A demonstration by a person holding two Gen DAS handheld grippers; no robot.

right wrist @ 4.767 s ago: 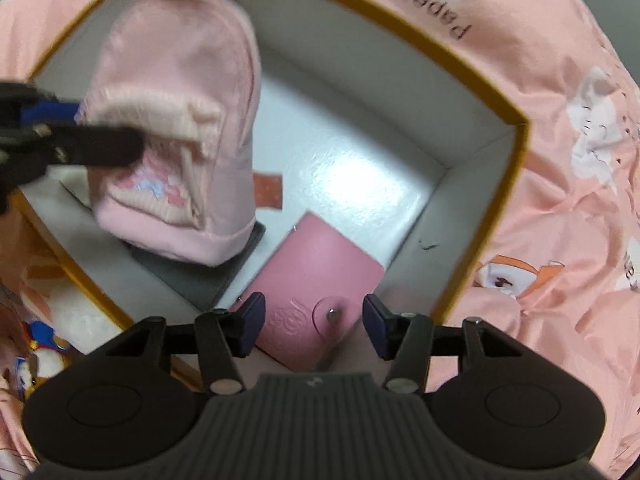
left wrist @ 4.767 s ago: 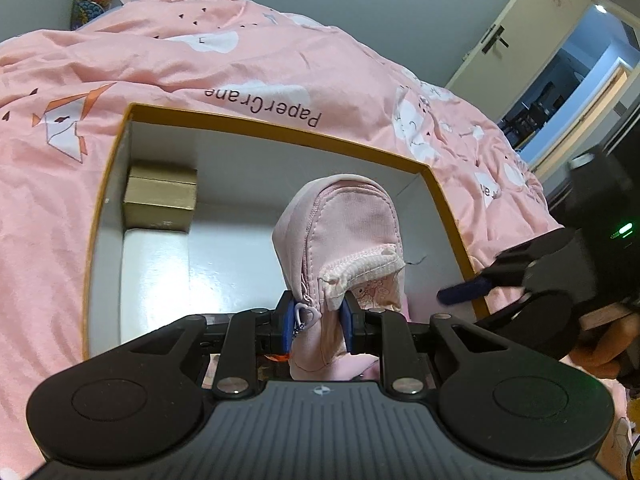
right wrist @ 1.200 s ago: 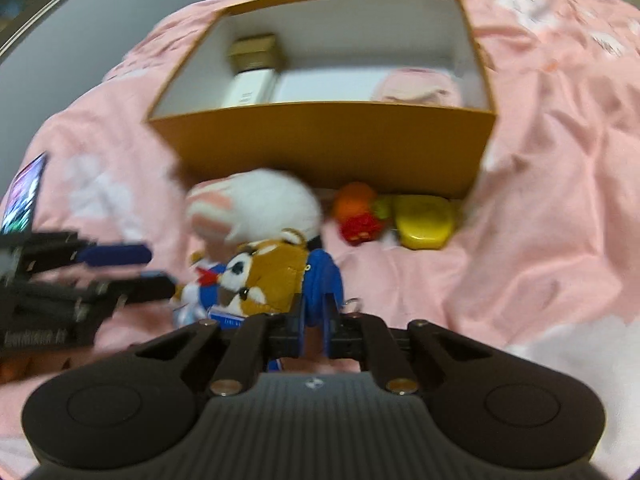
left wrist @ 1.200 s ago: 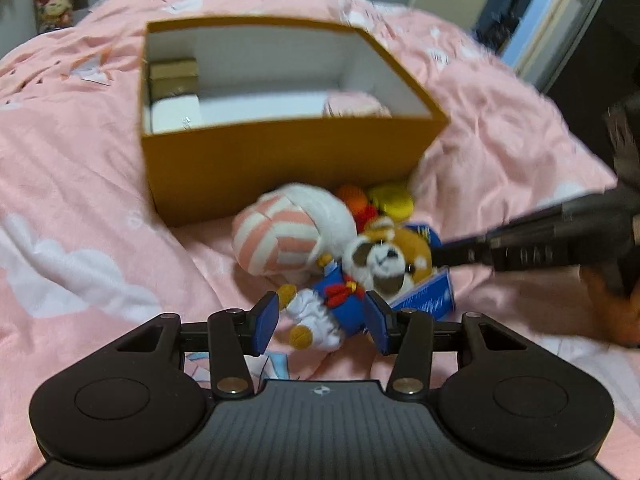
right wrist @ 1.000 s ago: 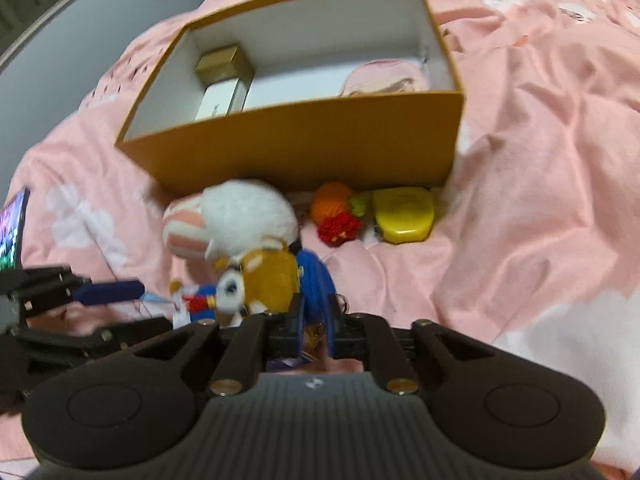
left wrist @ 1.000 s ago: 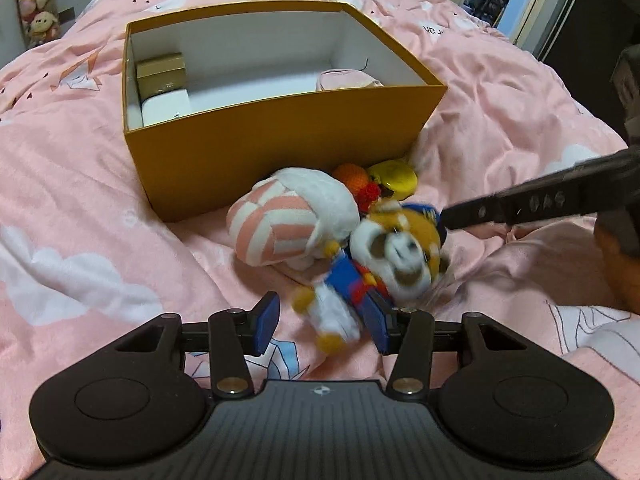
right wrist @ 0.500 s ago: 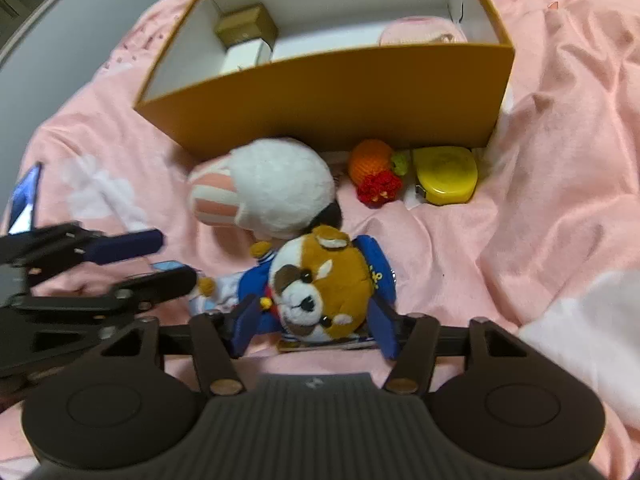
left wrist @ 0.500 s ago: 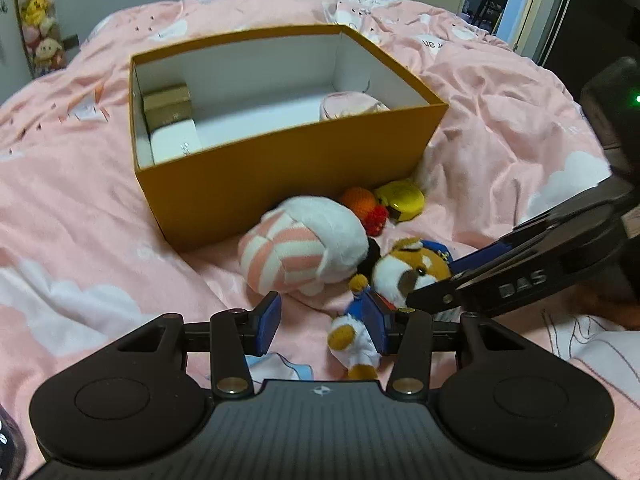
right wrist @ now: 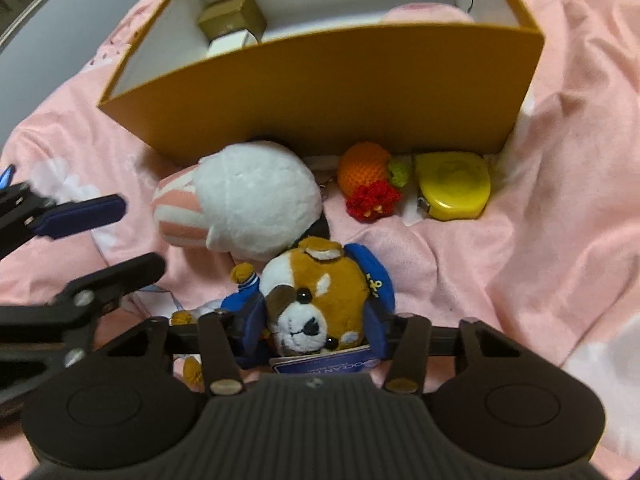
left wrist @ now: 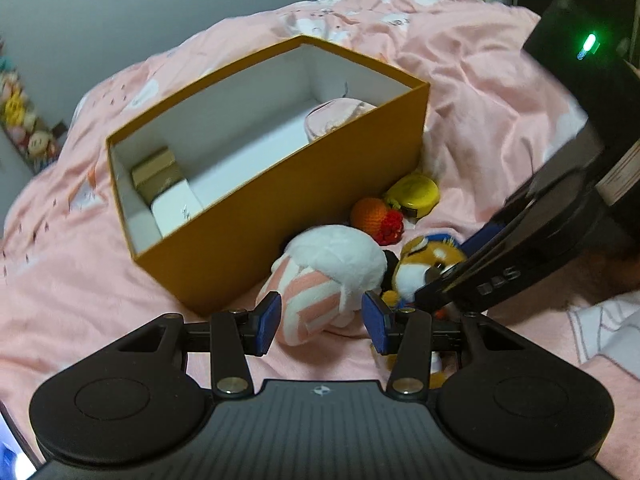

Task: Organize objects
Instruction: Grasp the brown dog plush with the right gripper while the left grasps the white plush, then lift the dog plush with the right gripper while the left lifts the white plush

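1. My right gripper (right wrist: 316, 332) straddles the head of the dog plush (right wrist: 316, 304) on the bed (right wrist: 540, 240). Its jaws have just been closing with the head between them, and the blue pads now sit at the cheeks. Whether they bite yet I cannot tell, as the plush bulges over both.

2. The dog lies directly under and ahead of that gripper, face up toward the camera. Its body trails off to the gripper's left and under the frame, so the head is the only part squarely offered. My right hand is plainly the nearer one.

3. My left gripper (left wrist: 320, 320) stands spread and empty. The striped plush (left wrist: 328, 272) lies just beyond its fingertips, between the pads but not touched as far as I can see.

4. Further ahead of both grippers, the box (right wrist: 320, 92) rests open on the bed. I judge the lift must go up and forward over its near wall.

5. The orange knit (right wrist: 362, 174) and yellow case (right wrist: 454, 188) sit ahead and to the right, against the box's foot.

6. Hard to read: the dog's legs, cut off by my gripper body; the tag under its chin; and the box floor behind the near wall, where only a gold carton (right wrist: 232, 18) and a pink top show.
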